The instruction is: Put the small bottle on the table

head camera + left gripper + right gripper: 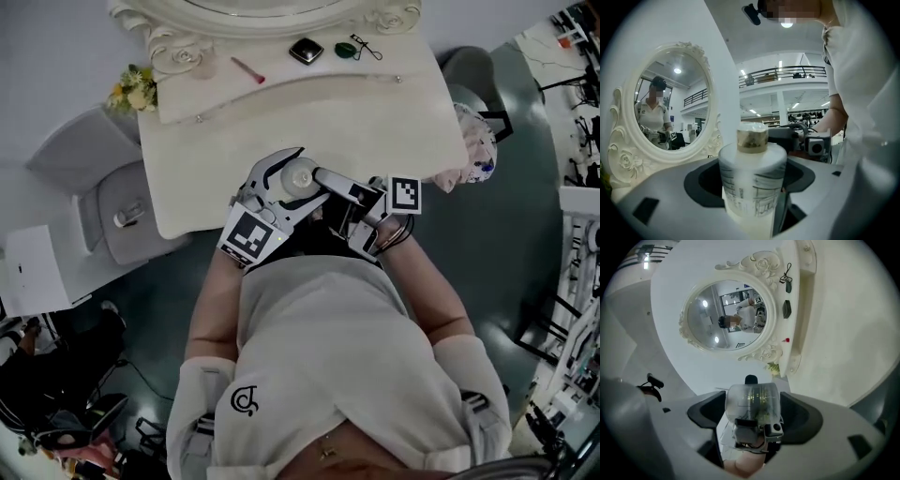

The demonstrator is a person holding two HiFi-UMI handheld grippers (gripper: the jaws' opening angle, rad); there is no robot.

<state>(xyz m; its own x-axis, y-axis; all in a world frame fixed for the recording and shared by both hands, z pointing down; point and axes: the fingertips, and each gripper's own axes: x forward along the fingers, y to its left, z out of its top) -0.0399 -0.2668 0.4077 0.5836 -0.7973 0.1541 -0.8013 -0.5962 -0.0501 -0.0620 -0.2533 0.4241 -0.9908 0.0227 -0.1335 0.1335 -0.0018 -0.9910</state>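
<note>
The small frosted white bottle [300,175] with a tan cap is held in the air over the front edge of the white dressing table [394,122]. My left gripper [286,185] is shut on it, and in the left gripper view the bottle [752,183] stands upright between the jaws [751,187]. My right gripper [330,180] reaches in from the right, one finger tip against the bottle. In the right gripper view the bottle [753,401] fills the space between the jaws [753,417]. Whether they press on it is unclear.
An ornate oval mirror [729,317] stands at the back of the table. On the raised rear shelf lie a dark compact [306,50], a green item [346,50] and a pink stick [247,70]. Yellow flowers [134,89] stand at the table's left corner, beside a grey chair [127,211].
</note>
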